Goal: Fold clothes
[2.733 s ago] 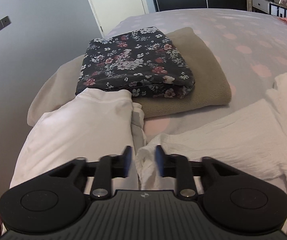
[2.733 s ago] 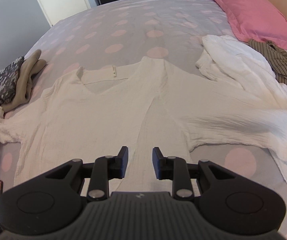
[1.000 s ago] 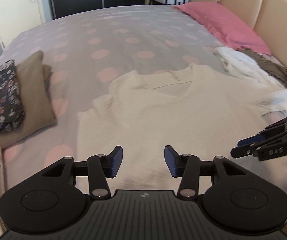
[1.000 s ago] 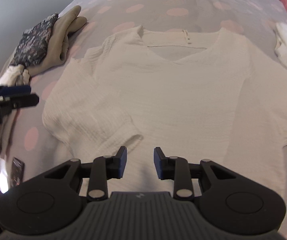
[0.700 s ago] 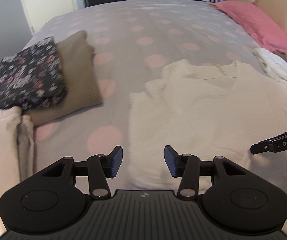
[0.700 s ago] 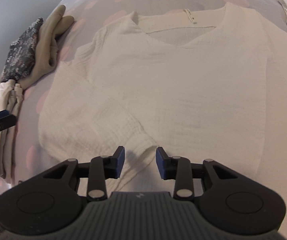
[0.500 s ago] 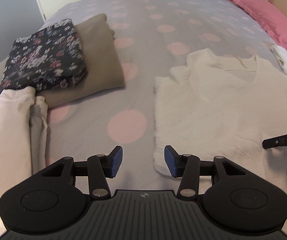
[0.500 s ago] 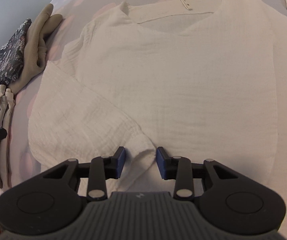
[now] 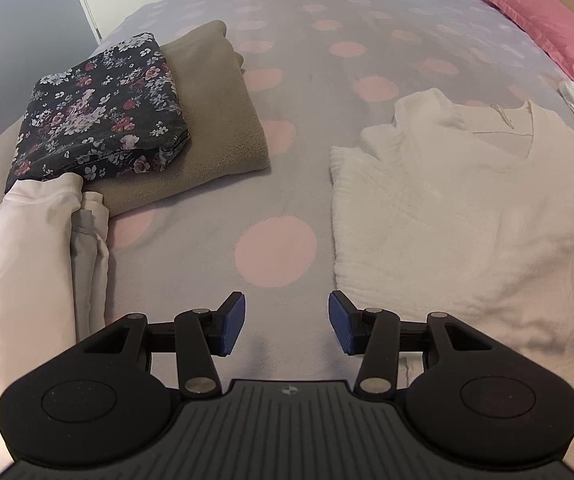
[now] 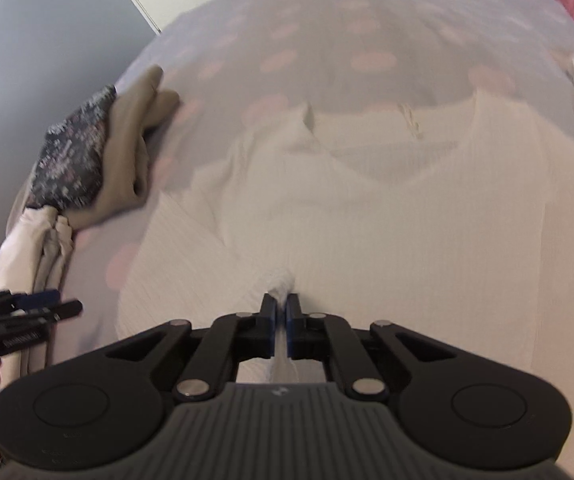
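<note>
The right tongs (image 10: 281, 312) are pinching a bunched fold of the cream top (image 10: 407, 208), which lies spread flat on the dotted bed (image 9: 287, 60). The left tongs (image 9: 286, 328) are spread wide over bare bedspread, the top's edge just beside them at 2 o'clock. A folded pile (image 9: 127, 120) sits at 10 o'clock.

Two hand-held grippers (left (image 9: 286, 323), right (image 10: 281, 307)), one cream top (image 9: 447, 208), one pink pillow (image 9: 543, 28)
</note>
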`<act>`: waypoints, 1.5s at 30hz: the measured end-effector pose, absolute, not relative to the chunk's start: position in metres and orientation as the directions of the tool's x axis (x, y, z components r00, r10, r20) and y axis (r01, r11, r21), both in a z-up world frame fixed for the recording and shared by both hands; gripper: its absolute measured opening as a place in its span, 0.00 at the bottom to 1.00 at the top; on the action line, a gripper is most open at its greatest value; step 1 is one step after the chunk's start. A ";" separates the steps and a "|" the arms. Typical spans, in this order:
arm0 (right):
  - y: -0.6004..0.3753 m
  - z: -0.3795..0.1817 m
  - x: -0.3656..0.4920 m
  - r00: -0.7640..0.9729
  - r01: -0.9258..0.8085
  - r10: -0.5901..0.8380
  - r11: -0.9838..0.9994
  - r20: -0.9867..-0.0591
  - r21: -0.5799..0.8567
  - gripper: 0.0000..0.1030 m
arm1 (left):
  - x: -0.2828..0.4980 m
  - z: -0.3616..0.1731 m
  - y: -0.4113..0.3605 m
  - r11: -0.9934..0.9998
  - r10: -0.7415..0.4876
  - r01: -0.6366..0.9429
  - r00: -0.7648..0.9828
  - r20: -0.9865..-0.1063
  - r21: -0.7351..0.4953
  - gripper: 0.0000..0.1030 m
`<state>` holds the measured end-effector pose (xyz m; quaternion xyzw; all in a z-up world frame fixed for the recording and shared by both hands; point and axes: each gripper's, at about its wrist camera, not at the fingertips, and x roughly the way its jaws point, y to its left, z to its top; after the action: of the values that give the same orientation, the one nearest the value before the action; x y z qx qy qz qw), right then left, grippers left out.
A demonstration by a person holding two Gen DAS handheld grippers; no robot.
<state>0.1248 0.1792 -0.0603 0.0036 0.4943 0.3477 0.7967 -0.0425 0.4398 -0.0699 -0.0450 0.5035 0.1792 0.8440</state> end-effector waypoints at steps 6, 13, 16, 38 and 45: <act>0.160 -0.036 0.157 0.355 -0.493 0.543 0.800 -0.761 0.341 0.05 | -0.041 -0.073 0.439 0.932 0.265 -0.341 0.419 -0.868 0.120 0.43; 0.135 -0.037 0.195 0.423 -0.387 0.454 0.873 -0.784 0.296 0.05 | -0.035 -0.084 0.432 0.944 0.255 -0.301 0.409 -0.876 0.135 0.43; 0.131 -0.046 0.205 0.427 -0.356 0.424 0.891 -0.799 0.283 0.05 | -0.031 -0.092 0.421 0.962 0.219 -0.243 0.426 -0.878 0.122 0.43; 0.104 -0.129 0.205 0.207 -0.232 0.366 0.919 -0.907 0.318 0.33 | 0.001 -0.114 0.374 0.991 0.129 -0.071 0.426 -0.895 0.109 0.43; 0.097 -0.129 0.191 0.204 -0.200 0.414 0.905 -0.887 0.376 0.00 | 0.006 -0.115 0.377 0.990 0.137 -0.080 0.417 -0.899 0.114 0.43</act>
<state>0.1909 0.0966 -0.1292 0.0894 0.5988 0.1992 0.7706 0.0057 0.3768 -0.1147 0.0266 0.5360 0.0642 0.8413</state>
